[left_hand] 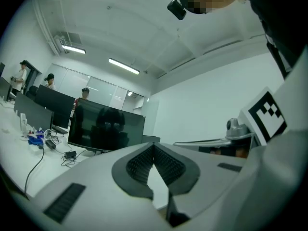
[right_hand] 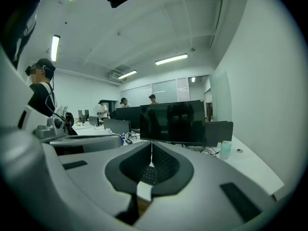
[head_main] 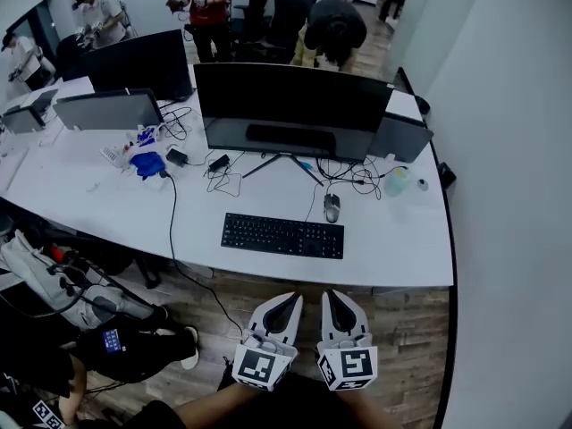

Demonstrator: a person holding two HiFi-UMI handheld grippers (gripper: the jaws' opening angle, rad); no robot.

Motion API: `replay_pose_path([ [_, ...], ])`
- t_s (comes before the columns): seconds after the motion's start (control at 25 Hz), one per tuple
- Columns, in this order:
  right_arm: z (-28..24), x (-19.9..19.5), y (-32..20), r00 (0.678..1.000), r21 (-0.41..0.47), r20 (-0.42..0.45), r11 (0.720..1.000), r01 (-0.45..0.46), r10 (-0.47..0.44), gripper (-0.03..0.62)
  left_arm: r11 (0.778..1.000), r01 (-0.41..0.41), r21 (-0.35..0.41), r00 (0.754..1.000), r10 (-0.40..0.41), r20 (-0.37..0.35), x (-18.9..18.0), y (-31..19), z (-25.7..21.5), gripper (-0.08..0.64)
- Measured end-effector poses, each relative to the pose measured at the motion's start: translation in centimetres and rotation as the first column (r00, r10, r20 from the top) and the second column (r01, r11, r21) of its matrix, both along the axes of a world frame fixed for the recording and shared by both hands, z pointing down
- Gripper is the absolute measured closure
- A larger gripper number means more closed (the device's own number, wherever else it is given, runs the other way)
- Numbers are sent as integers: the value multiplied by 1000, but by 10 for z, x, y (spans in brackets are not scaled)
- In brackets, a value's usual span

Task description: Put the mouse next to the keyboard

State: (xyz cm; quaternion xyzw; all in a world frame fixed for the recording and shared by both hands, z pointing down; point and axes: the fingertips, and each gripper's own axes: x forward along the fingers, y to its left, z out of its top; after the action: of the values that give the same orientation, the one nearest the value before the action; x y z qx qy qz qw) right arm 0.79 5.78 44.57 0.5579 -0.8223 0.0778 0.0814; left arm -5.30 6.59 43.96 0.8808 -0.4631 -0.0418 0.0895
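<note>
**Mouse behind the keyboard, both claws pressed together**

Hanging side by side over the wooden floor [head_main: 411, 329], short of the desk's [head_main: 393, 248] near edge: left claw [head_main: 290, 298] and right claw [head_main: 332, 296]. Each pressed together, with nothing between the pads.

Bare desktop right of the keyboard [head_main: 282, 236], out to the desk's curved right edge beside the wall [head_main: 509, 195]. Narrower bare strip along the near edge. Crowded further back, under the monitor [head_main: 290, 105], with cables [head_main: 353, 175] and a cup [head_main: 396, 180].

Lying just behind the keyboard's right end, near but apart from it: mouse [head_main: 332, 207]. Long axis running from the near edge toward the monitor, square to the keyboard's length. Too small to tell front end from back. Out of sight in both gripper views, blocked by the claws' own bodies. Cut off at the head view's bottom edge: the arms behind the claws.
</note>
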Motion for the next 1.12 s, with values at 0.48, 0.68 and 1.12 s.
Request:
replay_pose_path([
  [0.48, 17, -4, -91, 997, -63, 2, 995, -81, 81, 574, 1000, -6, -10, 1000, 6, -4, -30, -101, 4, 555],
  [0.68, 33, 7, -122, 996, -105, -21, 991, -84, 82, 572, 997, 33, -69, 999, -30, 41, -34, -130, 23, 555],
  [1.12, 70, 43, -217, 995, -163, -51, 982, -91, 84, 572, 998, 26, -53, 996, -22, 81, -7, -206, 41, 555],
])
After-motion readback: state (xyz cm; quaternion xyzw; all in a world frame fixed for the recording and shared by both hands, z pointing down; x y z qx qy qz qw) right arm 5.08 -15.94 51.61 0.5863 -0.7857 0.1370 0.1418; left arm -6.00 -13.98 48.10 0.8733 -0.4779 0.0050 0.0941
